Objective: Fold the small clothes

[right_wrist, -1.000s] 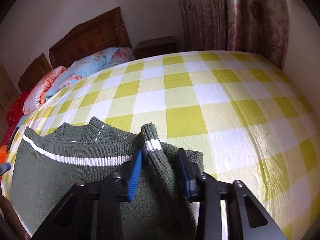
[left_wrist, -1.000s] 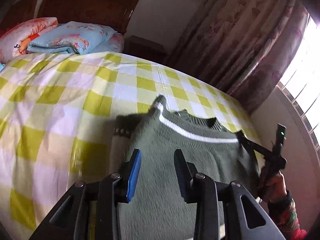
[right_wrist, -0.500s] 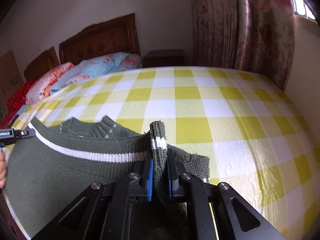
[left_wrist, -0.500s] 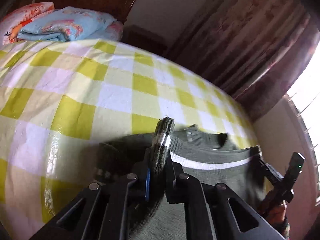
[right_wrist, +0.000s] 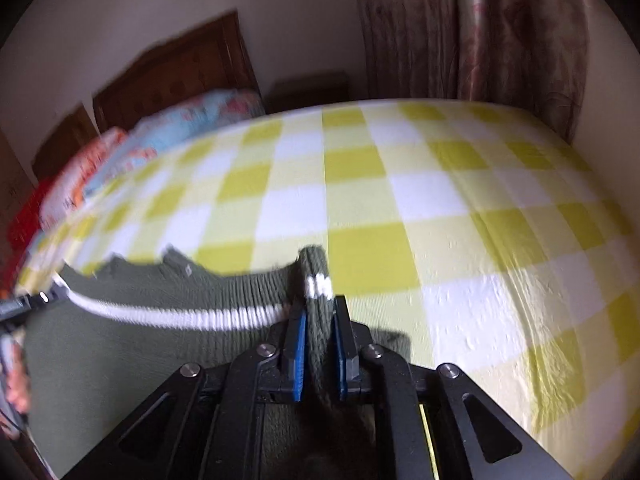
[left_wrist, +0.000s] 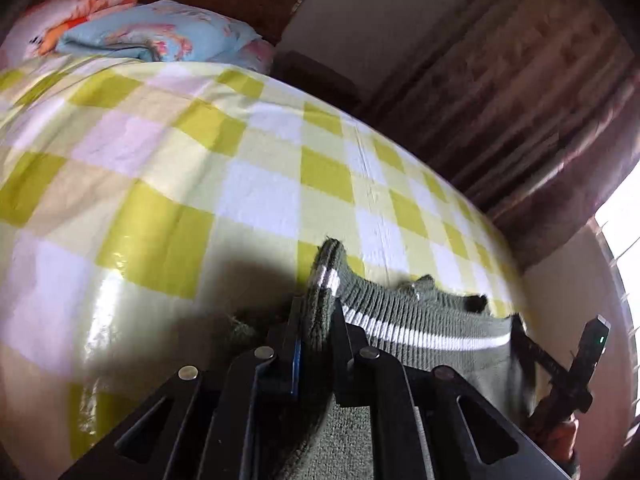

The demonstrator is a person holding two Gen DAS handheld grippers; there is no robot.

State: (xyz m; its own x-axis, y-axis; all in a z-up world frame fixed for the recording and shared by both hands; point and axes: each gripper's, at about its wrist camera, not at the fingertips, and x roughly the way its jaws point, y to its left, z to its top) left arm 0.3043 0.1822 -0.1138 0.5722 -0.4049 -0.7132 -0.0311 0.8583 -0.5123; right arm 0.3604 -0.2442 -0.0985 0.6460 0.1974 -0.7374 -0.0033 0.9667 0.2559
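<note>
The left gripper [left_wrist: 318, 320] has its jaws clamped on a folded edge of the green sweater [left_wrist: 420, 320]; a ridge of knit with a short white band stands up between the pads, toward 12 o'clock from the jaws. These jaws have just been closing, and the sweater's fabric sits pinched between them. From the pinch the sweater stretches toward 3 o'clock, its white stripe [left_wrist: 432, 338] running across to the far shoulder, where the other tool [left_wrist: 576, 364] shows at 4 o'clock of the left wrist view with a small green light on it.

In the right wrist view the right gripper [right_wrist: 319, 322] is likewise closed on the sweater [right_wrist: 132, 352]: a rolled edge with a white band rises between the blue pads [right_wrist: 298, 354]. The garment spreads from there toward 9 o'clock, and its collar lies at about 10 o'clock from the jaws. At the 9 o'clock edge of this view, blurred, the tip of the left tool meets the end of the stripe, with part of a hand [right_wrist: 18, 384] below it.

The sweater lies at the near edge of the bed [right_wrist: 440, 200], on a yellow and white checked cover. Folded quilts [left_wrist: 152, 34] sit at the head of the bed against a dark wooden headboard [right_wrist: 176, 76]. Patterned curtains [right_wrist: 480, 28] hang at 1 o'clock beyond the bed.
</note>
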